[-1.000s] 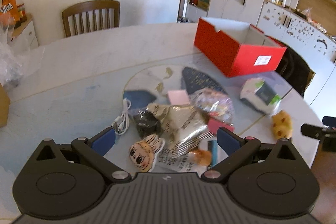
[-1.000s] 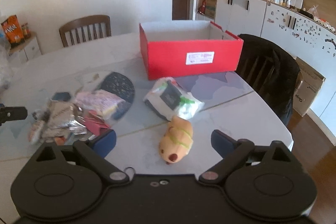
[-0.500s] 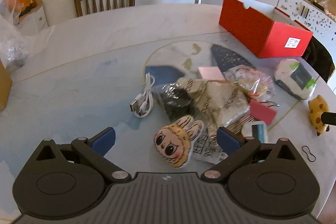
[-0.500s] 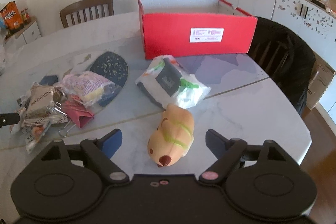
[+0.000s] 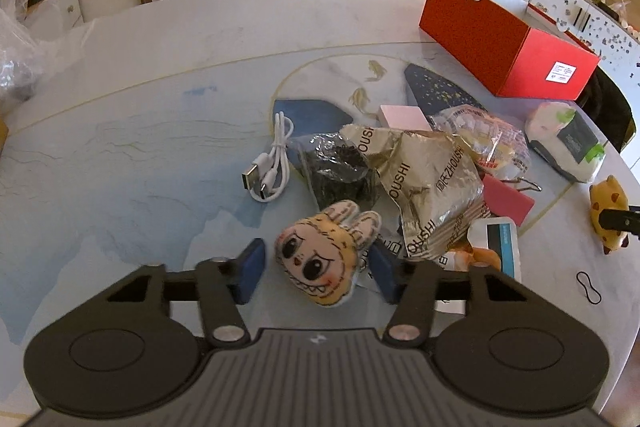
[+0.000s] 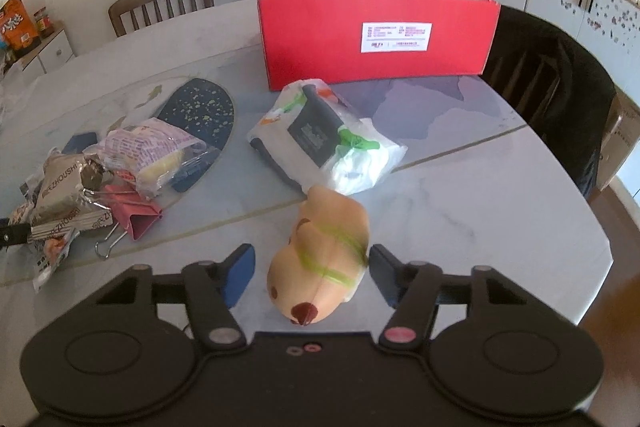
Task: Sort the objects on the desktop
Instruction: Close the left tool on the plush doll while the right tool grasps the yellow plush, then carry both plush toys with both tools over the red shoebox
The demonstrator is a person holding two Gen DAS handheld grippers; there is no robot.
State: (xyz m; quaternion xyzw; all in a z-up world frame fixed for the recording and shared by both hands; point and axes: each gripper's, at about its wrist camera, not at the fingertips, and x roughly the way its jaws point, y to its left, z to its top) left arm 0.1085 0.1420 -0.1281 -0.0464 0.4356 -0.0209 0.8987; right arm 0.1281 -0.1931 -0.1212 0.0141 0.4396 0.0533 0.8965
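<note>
Left tongs (image 5: 316, 273): the plush rabbit-eared face (image 5: 322, 257) is seen low at centre of the left view, lying on the tabletop (image 5: 160, 107) between the two blue pads. A gap is seen at the left pad; the right pad is just beside the plush, and contact cannot be told. The jaws have just been closing and are taken as not yet clamped.

Right tongs (image 6: 312, 273): the tan dog toy (image 6: 324, 259) with green stripes is framed between the pads low at centre of the right view. A gap shows on each side, so it is not gripped; these jaws have just been closing too.

Red box (image 6: 376, 35): placed upper centre in the right view, open-topped, beyond a white wrapped packet (image 6: 324, 135).

Clutter: a gold foil bag (image 5: 424, 183), a white cable (image 5: 272, 163) and a pink clip (image 6: 136, 211) are heaped just beyond the plush.

Edges: the tabletop rim curves close at lower right in the right view; bare surface lies to the right of the dog toy. In the left view, wide bare surface is left at mid-left.

Change: each toy, formerly further up the frame ahead of wide-spread pads, is now bracketed by them.
</note>
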